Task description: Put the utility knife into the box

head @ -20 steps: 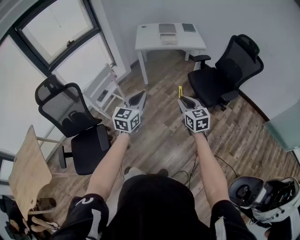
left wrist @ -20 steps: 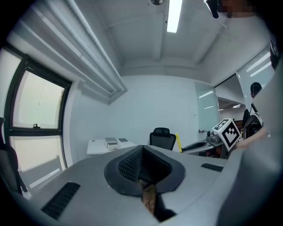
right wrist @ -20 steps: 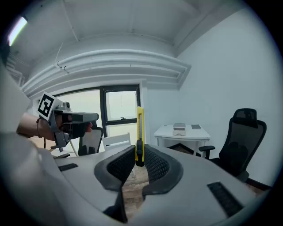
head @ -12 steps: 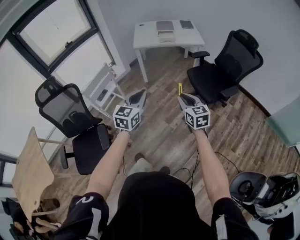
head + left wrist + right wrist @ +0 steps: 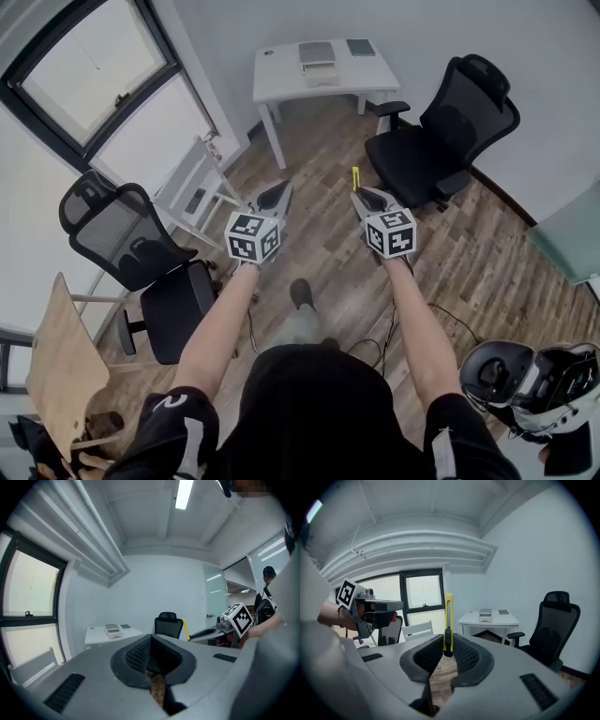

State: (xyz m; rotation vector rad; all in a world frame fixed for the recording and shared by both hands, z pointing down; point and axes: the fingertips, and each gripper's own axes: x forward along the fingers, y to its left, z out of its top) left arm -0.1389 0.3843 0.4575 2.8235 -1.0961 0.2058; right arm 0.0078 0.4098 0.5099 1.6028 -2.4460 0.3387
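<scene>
The utility knife is clamped upright by its lower end between the pads of the right gripper; with so short a hold, it could be tilted or dropped if the carry is jolted. The left gripper is kept with jaws together, nothing between them. The box is seen well apart on the white table, and its contents cannot be made out.

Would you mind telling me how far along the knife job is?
Done: the utility knife is picked up, clamped upright in the right gripper. In hand: it is held over the floor, short of the white table. Left: reaching what looks like the box on that table and putting the knife in. The left gripper is shut and empty.
</scene>
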